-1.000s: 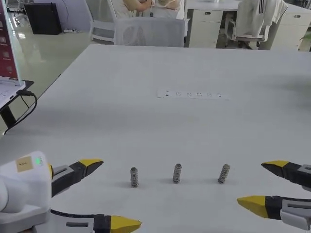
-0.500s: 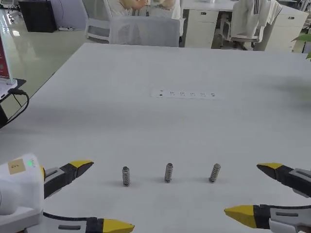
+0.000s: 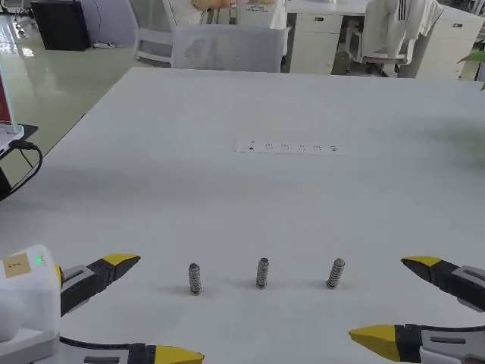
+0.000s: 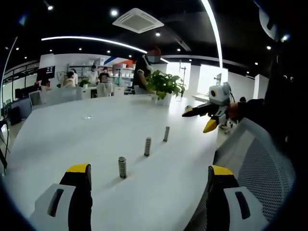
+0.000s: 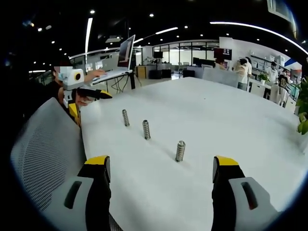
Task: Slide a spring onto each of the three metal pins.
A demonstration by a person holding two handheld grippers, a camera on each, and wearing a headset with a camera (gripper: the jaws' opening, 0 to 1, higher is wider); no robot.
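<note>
Little was found changed from a second before: the view itself had shifted slightly, but the left spring [image 3: 195, 279], middle spring [image 3: 262, 273] and right spring [image 3: 336, 273] were seen standing upright in the same row on the table [image 3: 303, 205], each judged to be already seated over a pin largely hidden inside its coils. The left gripper [image 3: 155, 307] and right gripper [image 3: 389, 299] were held at either end of the row, well apart from it, jaws spread wide with nothing gripped. The task was therefore judged finished, with no loose spring left.
</note>
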